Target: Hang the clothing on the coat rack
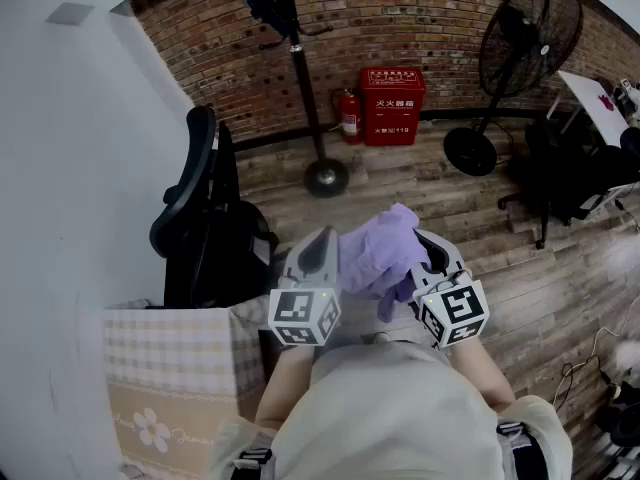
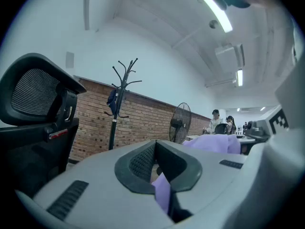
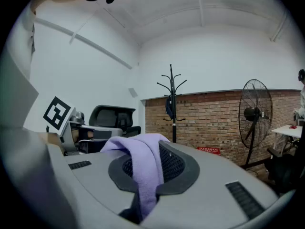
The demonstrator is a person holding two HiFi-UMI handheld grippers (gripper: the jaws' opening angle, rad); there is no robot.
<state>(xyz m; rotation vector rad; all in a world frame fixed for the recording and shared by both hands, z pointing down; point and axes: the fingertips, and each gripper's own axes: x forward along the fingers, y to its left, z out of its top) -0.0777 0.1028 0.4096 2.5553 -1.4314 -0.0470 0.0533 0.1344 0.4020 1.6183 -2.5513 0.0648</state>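
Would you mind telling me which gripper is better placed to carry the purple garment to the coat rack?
Probably the left gripper: in the head view the coat rack stands almost straight ahead of it, while the right gripper sits further aside. Both are shut on the purple garment.

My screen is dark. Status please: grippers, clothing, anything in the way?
Left gripper, right gripper shut on purple garment. Coat rack ahead, garment not hung. Office chair left.

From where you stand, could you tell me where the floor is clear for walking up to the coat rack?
Bare wood floor runs from the purple garment to the coat rack base, and on between it and the fan. It is crowded left by the office chair, right by the dark chair.
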